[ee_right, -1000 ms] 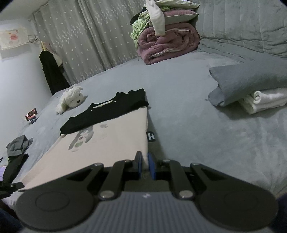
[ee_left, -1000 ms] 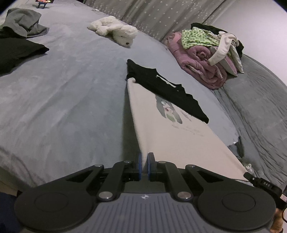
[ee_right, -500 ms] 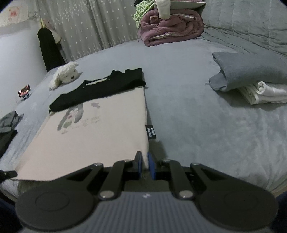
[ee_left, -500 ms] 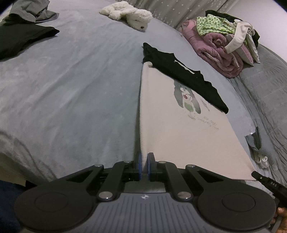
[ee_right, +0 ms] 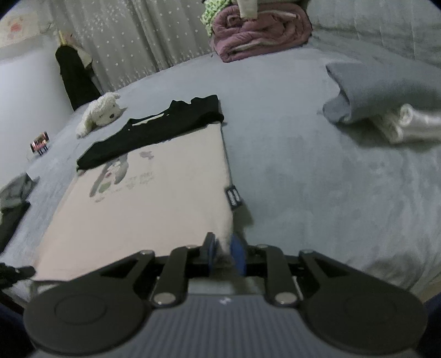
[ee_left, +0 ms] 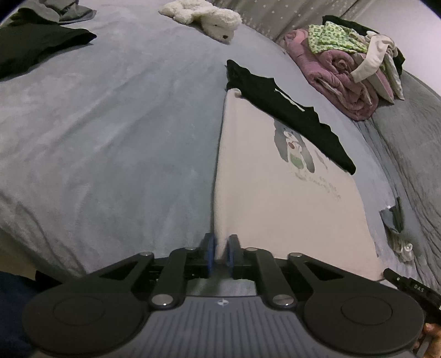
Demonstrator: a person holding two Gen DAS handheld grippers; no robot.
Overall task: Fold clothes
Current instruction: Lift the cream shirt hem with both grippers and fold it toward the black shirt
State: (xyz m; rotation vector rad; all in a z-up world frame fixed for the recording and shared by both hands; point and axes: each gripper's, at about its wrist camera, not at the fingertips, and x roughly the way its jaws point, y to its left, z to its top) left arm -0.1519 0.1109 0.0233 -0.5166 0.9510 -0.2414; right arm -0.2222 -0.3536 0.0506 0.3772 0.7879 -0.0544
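A cream T-shirt (ee_left: 275, 206) with a cartoon print lies flat on the grey bed (ee_left: 110, 132), stretching away from me. A black garment (ee_left: 289, 115) lies across its far end. My left gripper (ee_left: 221, 249) is at the shirt's near left corner. Its jaws are opening, and the cloth edge still sits loosely between the blue pads. In the right wrist view the same shirt (ee_right: 154, 209) and black garment (ee_right: 154, 132) show. My right gripper (ee_right: 223, 247) is at the near right corner. Its jaws are opening too, with the hem between them.
A white plush toy (ee_left: 204, 19) lies at the far side. A pile of pink blanket and clothes (ee_left: 347, 74) sits at the back. Dark clothes (ee_left: 35, 46) lie far left. A folded grey and white stack (ee_right: 380, 91) rests right of the shirt.
Both grippers sank toward the bed and the shirt came down flat on it. The pads of both grippers have parted a little around the shirt corners.
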